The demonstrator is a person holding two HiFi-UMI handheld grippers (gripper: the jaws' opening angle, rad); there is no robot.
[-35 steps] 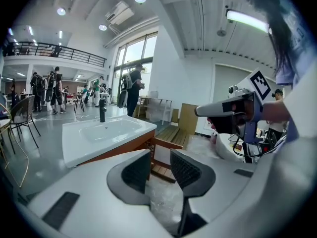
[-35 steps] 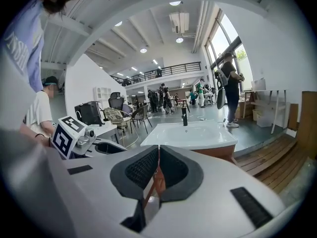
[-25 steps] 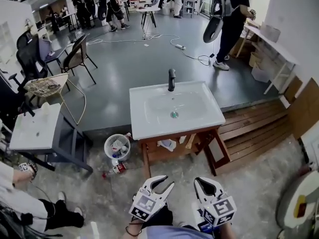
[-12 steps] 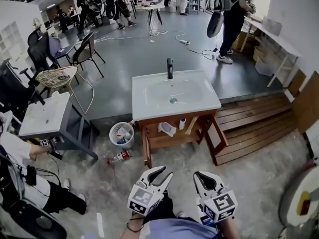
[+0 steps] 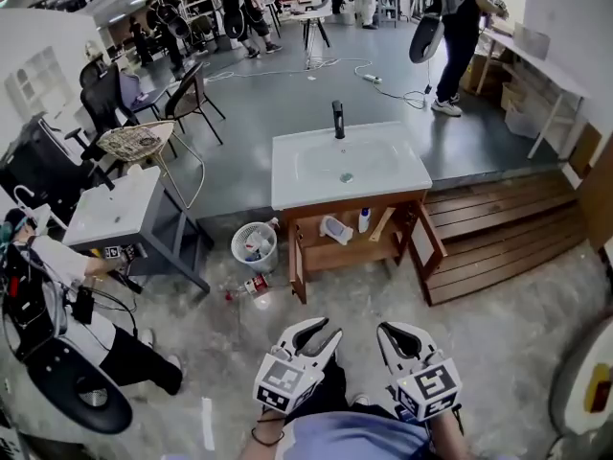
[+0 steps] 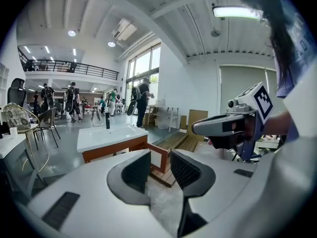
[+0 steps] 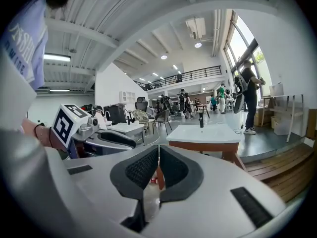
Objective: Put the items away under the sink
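Small red-labelled bottle lies on the rough grey concrete floor, beside a round white mesh wastebasket, left of the brown wooden sink cabinet. Left gripper has its ribbed black pads spread and empty; right gripper is pressed together and empty.

A white sink on a wooden stand sits where the rough concrete floor meets the smooth grey floor. Wooden decking lies just to its right. A second white stand is off to the left, with a wicker chair and black chairs behind it. A long table runs along the white wall at right. Tall windows let in daylight. A railed balcony crosses the far end, and a strip lamp glows on the white beamed ceiling.
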